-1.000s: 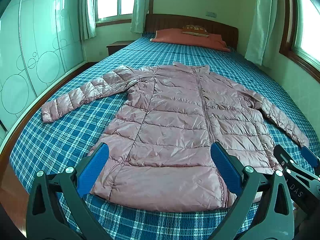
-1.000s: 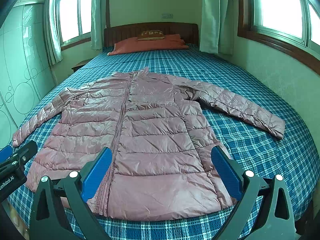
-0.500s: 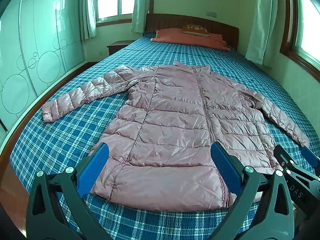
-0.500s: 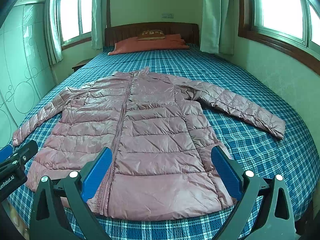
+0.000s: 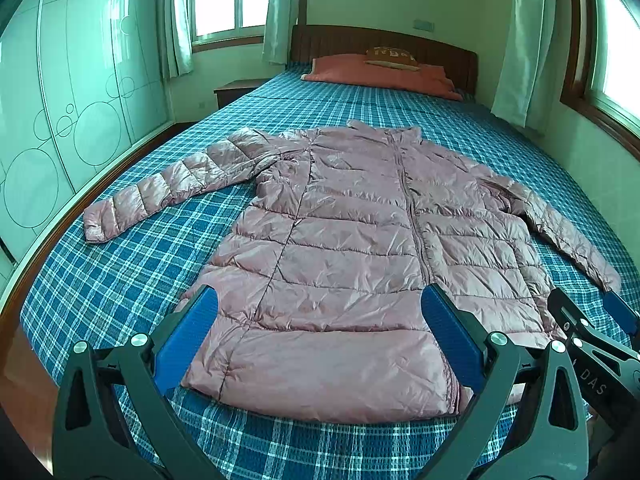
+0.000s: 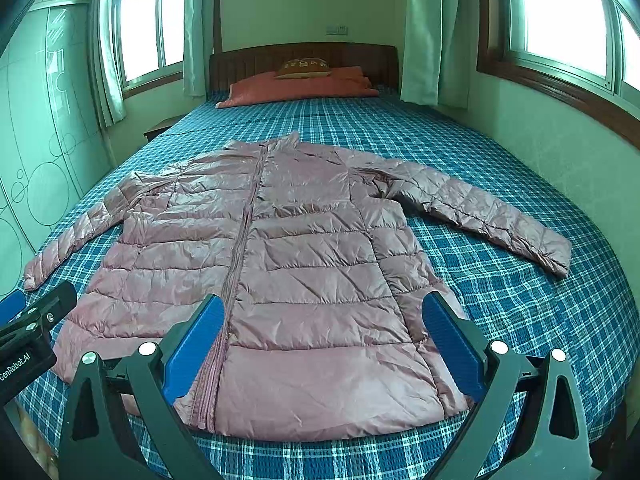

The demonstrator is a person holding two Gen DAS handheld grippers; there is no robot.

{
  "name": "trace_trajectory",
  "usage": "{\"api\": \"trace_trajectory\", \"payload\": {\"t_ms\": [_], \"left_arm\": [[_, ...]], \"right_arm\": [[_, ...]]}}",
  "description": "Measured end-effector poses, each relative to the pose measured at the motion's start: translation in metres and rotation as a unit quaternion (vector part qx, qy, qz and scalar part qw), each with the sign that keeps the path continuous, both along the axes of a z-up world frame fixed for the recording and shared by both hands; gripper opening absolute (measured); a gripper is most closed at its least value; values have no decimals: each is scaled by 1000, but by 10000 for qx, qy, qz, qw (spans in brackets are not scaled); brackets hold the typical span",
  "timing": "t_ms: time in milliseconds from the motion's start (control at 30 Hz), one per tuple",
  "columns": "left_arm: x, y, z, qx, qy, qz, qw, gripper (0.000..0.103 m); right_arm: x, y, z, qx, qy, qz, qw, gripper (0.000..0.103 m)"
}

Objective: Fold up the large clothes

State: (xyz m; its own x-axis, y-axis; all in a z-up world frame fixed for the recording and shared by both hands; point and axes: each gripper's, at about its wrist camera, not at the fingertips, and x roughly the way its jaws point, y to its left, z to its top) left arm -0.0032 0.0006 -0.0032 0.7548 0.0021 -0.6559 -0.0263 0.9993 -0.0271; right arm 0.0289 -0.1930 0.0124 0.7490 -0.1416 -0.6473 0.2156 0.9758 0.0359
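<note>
A pink quilted puffer jacket point(image 5: 344, 248) point(image 6: 288, 264) lies flat and zipped on the blue plaid bed, collar toward the headboard, both sleeves spread out to the sides. My left gripper point(image 5: 320, 336) hovers open over the hem's left half, nothing between its blue pads. Over the hem's right half, my right gripper point(image 6: 320, 340) is likewise open and holds nothing. Each gripper shows at the edge of the other's view: the right gripper point(image 5: 592, 344) and the left gripper point(image 6: 28, 332).
The bed point(image 5: 120, 280) fills the room's middle, with an orange pillow point(image 5: 380, 76) and a small cushion by the wooden headboard point(image 6: 304, 60). A wardrobe wall point(image 5: 60, 120) runs along the left, a nightstand point(image 5: 234, 90) stands at the back left, curtained windows on both sides.
</note>
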Motion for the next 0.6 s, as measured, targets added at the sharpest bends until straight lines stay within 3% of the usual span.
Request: {"api": "trace_trajectory", "payload": {"t_ms": [433, 600], "left_arm": [[2, 3, -5, -20, 39, 0, 10000, 101], [22, 14, -13, -226, 168, 41, 9996, 101]], "right_arm": [[5, -3, -8, 51, 45, 12, 10000, 98], [16, -21, -18, 398, 176, -16, 9991, 98]]}}
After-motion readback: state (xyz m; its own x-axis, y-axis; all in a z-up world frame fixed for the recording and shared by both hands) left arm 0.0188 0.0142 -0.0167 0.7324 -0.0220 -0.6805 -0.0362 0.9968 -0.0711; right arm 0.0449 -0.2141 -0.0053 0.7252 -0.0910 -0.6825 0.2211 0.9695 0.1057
